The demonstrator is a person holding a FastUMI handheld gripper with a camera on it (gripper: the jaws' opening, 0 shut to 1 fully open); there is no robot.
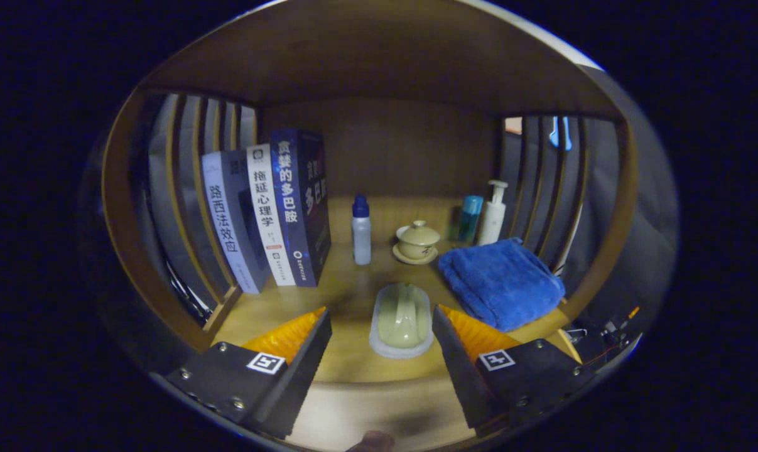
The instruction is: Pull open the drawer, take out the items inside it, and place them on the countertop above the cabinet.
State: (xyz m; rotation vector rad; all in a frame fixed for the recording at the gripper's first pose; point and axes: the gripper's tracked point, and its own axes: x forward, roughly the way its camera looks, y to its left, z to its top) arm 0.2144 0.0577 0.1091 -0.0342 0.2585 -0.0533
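On your far left, slatted wooden side rails (184,207) close off the countertop (347,282), and three books (269,213) stand upright just inside them, leaning slightly against one another. Next comes a small white bottle with a blue cap (361,230), upright and apart from the books. Your gripper (382,342) is spread wide with nothing clamped; a pale green oblong item with a whitish rim (402,320) lies on the wood between the two fingers, and neither finger touches it. Beyond it, further back, sits a lidded cream cup on its saucer (417,242). To the right of that, a teal bottle (471,218) and a white pump bottle (494,213) stand side by side near the right-hand slats, and a folded blue towel (501,282) lies in front of them, just ahead of your right finger.
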